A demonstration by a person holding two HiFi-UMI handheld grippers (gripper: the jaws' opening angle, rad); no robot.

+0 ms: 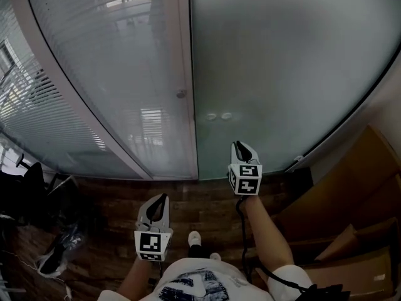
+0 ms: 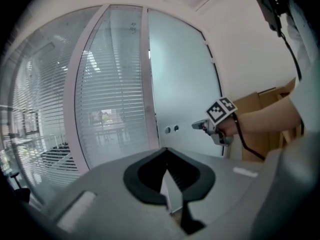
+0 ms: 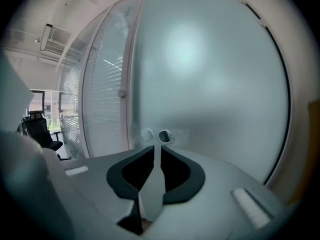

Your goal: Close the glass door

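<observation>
The glass door (image 1: 288, 68) stood at twelve o'clock, seemingly home against its frame (image 1: 184, 42). My right claw (image 1: 239, 145) was closing on nothing; my left claw (image 1: 161, 198) was clenched and empty. I judged the next move would be only a confirming nudge.

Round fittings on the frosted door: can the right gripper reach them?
Probably yes: the right gripper points straight at the round fittings, nothing stands between them, and its jaws are closing with nothing in them.

I'm counting two grippers (image 1: 161, 199) (image 1: 239, 145), one frosted glass door (image 1: 282, 61), two round fittings (image 1: 212, 116) (image 1: 226, 115) on it, one little knob (image 1: 181, 94) and one office chair (image 3: 42, 129).
</observation>
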